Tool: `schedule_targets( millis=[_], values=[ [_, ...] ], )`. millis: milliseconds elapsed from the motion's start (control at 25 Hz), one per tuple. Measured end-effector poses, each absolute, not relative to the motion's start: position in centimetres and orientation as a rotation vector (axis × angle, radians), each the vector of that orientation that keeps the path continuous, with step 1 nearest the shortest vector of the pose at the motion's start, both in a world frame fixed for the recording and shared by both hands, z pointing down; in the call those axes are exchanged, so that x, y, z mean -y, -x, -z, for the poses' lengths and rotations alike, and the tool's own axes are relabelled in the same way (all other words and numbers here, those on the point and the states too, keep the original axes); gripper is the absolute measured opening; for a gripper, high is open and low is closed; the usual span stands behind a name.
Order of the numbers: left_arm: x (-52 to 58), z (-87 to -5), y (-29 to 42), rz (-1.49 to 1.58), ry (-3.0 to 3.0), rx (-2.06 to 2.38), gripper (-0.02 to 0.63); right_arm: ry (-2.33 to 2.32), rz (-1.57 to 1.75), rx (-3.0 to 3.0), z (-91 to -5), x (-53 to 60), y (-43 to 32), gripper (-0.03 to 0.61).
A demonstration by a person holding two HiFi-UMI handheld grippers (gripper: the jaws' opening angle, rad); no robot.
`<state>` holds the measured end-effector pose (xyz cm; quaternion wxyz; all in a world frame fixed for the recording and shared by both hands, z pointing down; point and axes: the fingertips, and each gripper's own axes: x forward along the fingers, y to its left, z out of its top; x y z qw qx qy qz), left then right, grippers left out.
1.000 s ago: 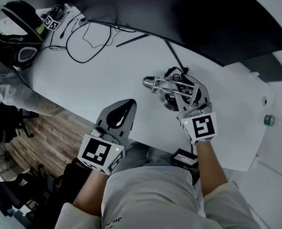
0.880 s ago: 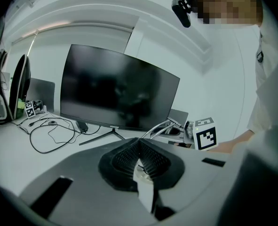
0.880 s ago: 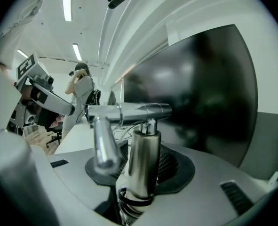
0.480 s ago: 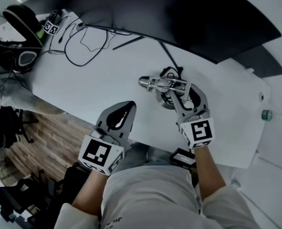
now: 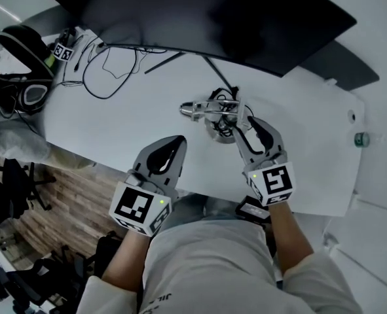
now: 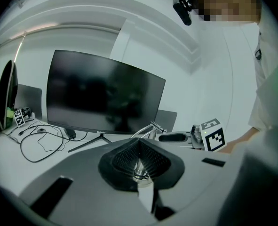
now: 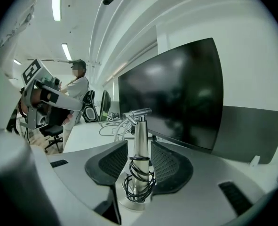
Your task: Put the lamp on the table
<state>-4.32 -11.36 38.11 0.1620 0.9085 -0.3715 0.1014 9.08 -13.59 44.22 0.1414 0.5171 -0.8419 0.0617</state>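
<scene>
1. Lamp [image 7: 139,142], silver metal with a black cord round its stem, stands upright on the white desk [image 5: 114,120], right of centre.
2. Right gripper [image 5: 245,126] fingers, which have just been opening, flank its base without pressing; I judge this a release.
3. Left gripper [image 5: 179,142] fingers are closed and empty.

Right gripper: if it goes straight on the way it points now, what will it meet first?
Probably the lamp, whose stem stands between the tongs of the right gripper; they have just been opening. The monitor is further behind.

Left gripper [image 6: 139,147] — jaws together, nothing held. Right gripper [image 5: 244,122] — jaws just opened, apart either side of the lamp [image 7: 139,126] stem.
</scene>
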Motion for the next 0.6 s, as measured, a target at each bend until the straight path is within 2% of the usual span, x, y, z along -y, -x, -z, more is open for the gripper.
schedule_targets(
  millis=[320, 600],
  values=[
    [10.9, -36.9, 3.8, -0.274, -2.627, 1.039, 0.003, -1.558, -0.191, 2.384, -42.7, 11.1, -10.7, 0.051],
    [10.6, -36.4, 3.4, -0.254, -2.62, 1.029, 0.002, -1.545, -0.146, 2.402, -39.9, 10.1, -11.3, 0.037]
  ],
)
